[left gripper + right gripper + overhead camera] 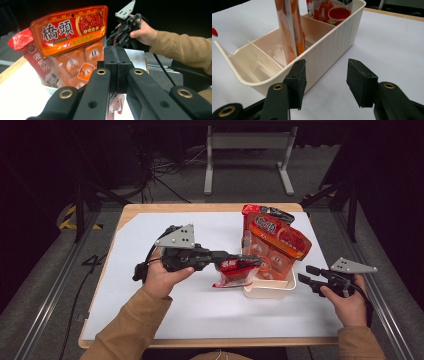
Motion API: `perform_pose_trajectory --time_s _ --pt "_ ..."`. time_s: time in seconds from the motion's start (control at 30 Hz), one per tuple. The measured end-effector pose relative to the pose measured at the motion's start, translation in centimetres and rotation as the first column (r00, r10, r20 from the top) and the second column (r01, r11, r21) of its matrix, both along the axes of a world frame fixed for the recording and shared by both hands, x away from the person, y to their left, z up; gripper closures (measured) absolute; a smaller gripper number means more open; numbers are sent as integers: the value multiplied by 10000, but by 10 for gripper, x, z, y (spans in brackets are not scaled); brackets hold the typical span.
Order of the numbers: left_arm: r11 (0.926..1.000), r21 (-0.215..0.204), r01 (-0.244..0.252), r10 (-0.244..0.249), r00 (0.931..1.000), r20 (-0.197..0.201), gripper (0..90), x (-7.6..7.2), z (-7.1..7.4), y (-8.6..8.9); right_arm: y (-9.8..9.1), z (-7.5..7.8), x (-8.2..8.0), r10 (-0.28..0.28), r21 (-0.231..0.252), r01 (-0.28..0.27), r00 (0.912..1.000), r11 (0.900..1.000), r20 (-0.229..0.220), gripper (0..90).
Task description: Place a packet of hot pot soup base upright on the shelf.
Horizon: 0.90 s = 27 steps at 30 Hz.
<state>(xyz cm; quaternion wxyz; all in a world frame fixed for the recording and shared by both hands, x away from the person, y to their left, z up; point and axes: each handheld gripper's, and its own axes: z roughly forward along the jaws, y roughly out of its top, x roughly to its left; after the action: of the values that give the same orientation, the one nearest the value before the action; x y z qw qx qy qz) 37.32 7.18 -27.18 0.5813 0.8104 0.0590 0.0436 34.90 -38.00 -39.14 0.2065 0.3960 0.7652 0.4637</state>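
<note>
Two packets already stand in the bin; the left gripper, clamped on a red packet, seems to bring a third, while the right gripper waits with jaws apart.

Orange packet, red pouch, cream ribbed bin, white table.

The left gripper reaches toward table centre, jaws pressed together, gripped by the left hand. The right gripper rests at the right edge, jaws parted, in the right hand.
</note>
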Motion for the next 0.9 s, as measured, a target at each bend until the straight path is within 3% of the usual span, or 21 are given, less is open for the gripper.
perform_pose_trajectory --time_s 0.33,0.9 --pt "10000 -46 -6 8 9995 315 900 7 -2 -16 2 -2 2 67 5 -67 10000 10000 -55 501" --pt "9988 -468 115 -102 9995 291 900 16 -9 -39 0 -5 4 122 48 -121 9999 9999 -106 500"
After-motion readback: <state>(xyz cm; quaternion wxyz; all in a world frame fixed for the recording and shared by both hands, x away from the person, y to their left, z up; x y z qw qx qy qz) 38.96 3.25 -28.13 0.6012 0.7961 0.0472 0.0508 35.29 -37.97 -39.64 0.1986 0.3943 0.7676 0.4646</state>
